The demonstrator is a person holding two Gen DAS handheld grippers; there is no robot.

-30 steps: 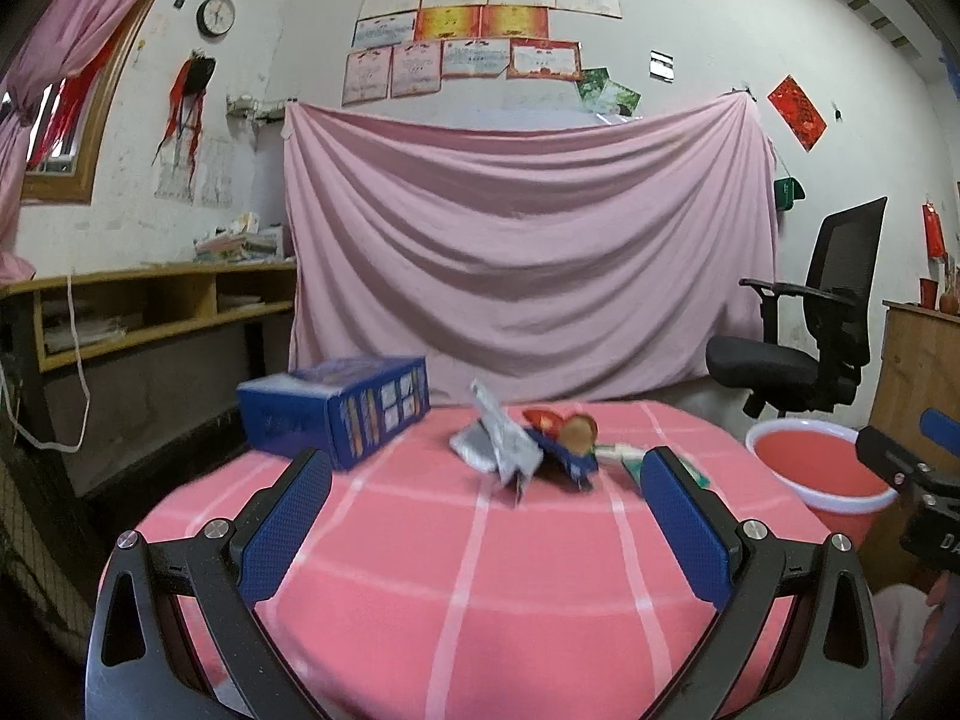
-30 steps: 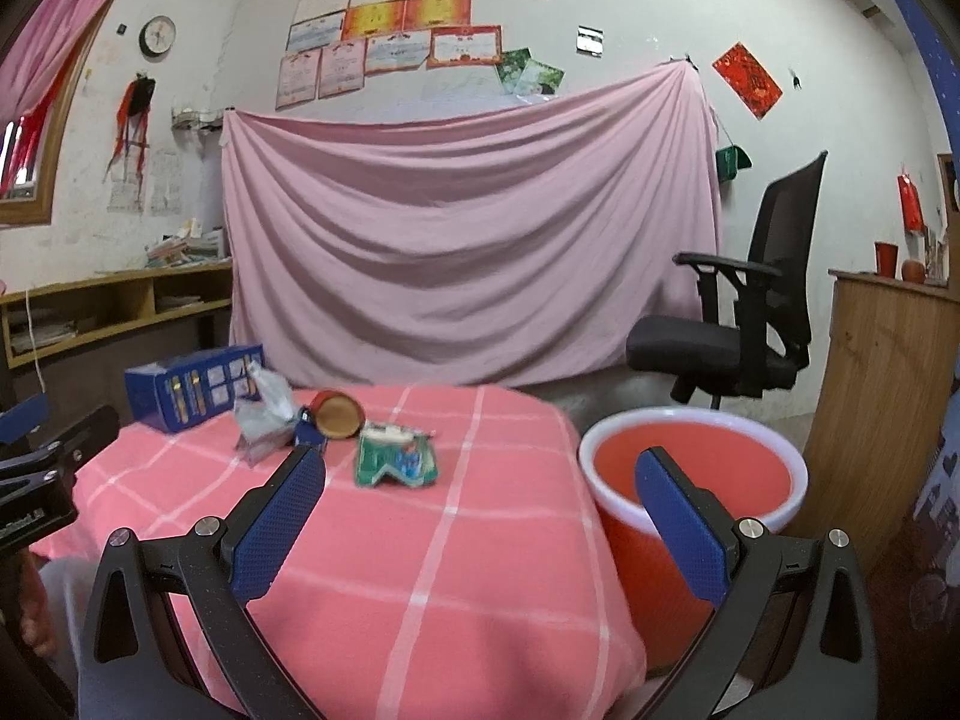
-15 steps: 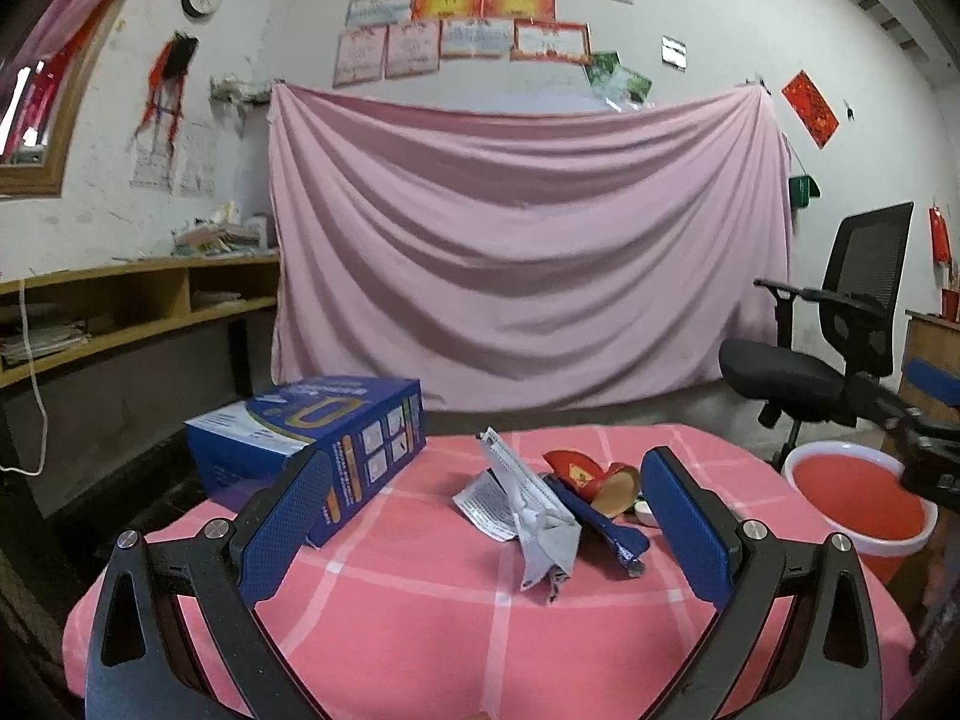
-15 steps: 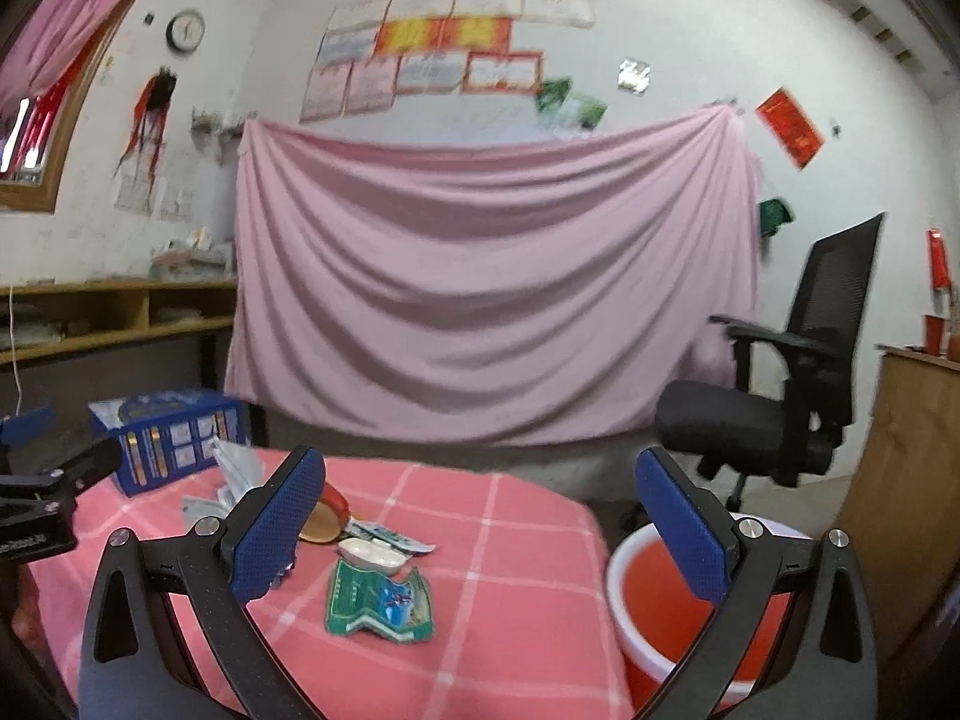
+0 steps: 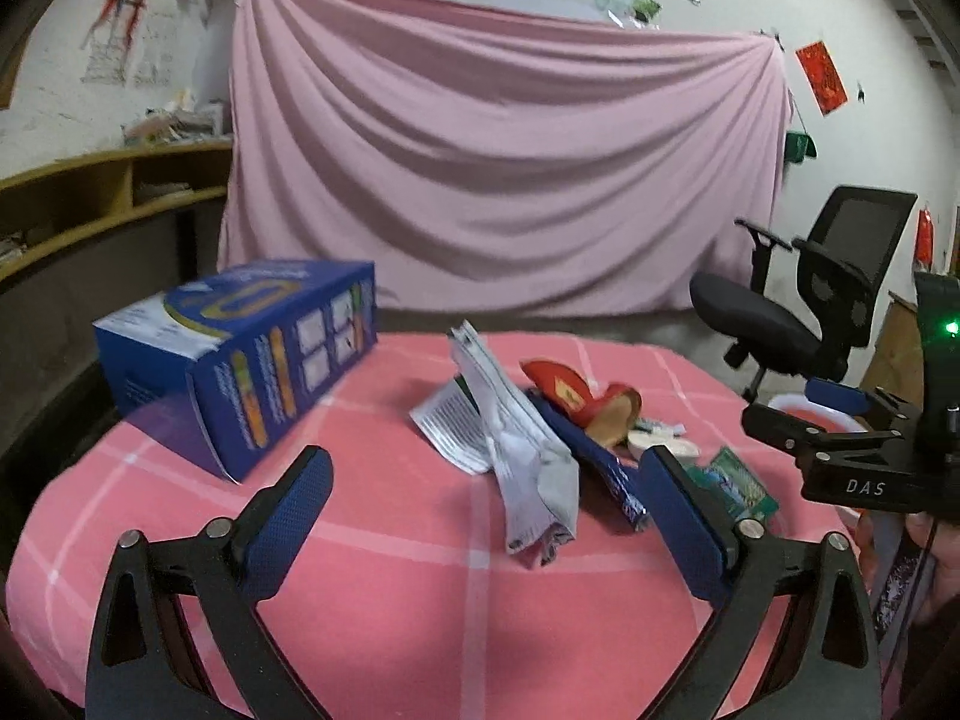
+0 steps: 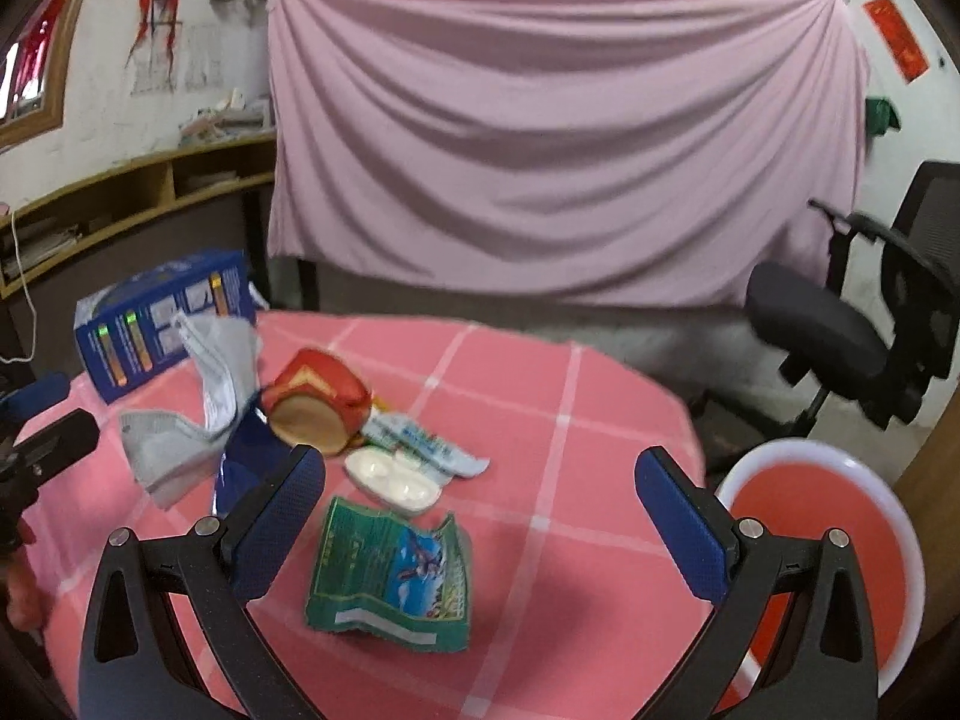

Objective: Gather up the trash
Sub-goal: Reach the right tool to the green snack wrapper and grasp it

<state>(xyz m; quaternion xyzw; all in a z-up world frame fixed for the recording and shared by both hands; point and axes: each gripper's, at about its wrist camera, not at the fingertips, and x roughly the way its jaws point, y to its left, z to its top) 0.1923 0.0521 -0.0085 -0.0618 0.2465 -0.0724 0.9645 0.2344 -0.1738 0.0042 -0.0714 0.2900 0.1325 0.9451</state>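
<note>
Trash lies on the pink checked table: a blue box, a crumpled silver wrapper, a dark blue wrapper, a red paper cup on its side, a white plastic blister and a green packet. My left gripper is open and empty, just short of the silver wrapper. My right gripper is open and empty above the green packet. The right gripper also shows in the left wrist view.
A red basin with a white rim stands on the floor right of the table. A black office chair is behind it. A pink curtain hangs at the back, wooden shelves on the left.
Both grippers have moved forward and lower over the table, closer to the trash. The green packet now lies between the right fingers. Both stay open and empty.
</note>
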